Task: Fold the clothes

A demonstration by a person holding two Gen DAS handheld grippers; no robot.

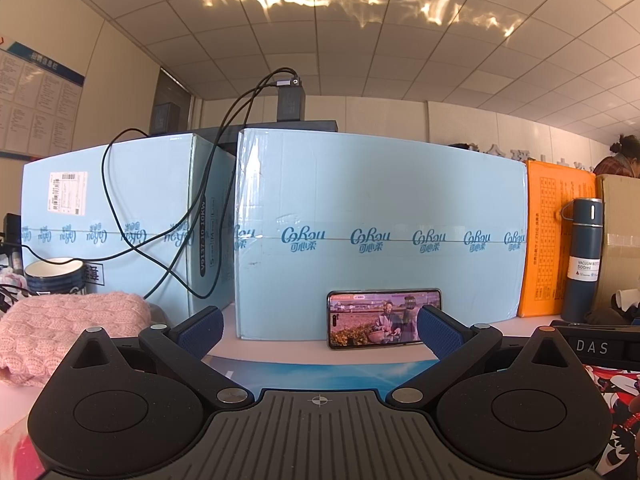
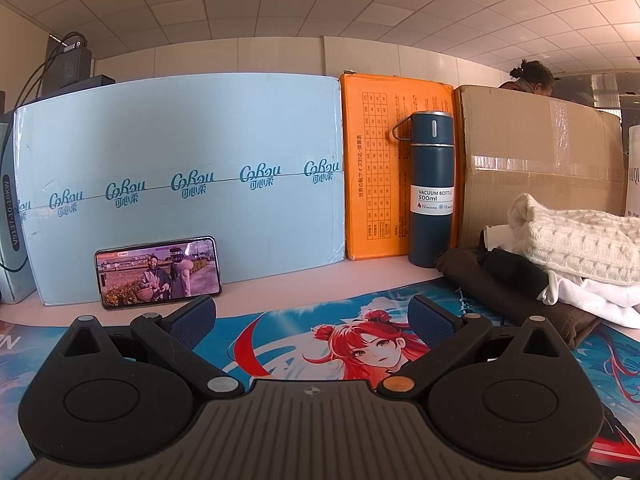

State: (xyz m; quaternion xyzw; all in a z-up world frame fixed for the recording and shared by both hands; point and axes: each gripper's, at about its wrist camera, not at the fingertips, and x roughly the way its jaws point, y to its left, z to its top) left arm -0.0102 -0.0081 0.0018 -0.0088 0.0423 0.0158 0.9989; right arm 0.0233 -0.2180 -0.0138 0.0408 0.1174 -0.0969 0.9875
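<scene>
Clutter worries me: with both my left gripper (image 1: 320, 330) and right gripper (image 2: 312, 318) spread empty, reaching the clothes pile (image 2: 560, 264) at my two o'clock could topple the bottle (image 2: 432, 188) beside it.

Left gripper (image 1: 320, 330) held level and low, blue-padded fingers (image 1: 202, 330) spread wide — nothing between them. Right gripper (image 2: 312, 318) likewise: level, fingers apart, empty.
</scene>
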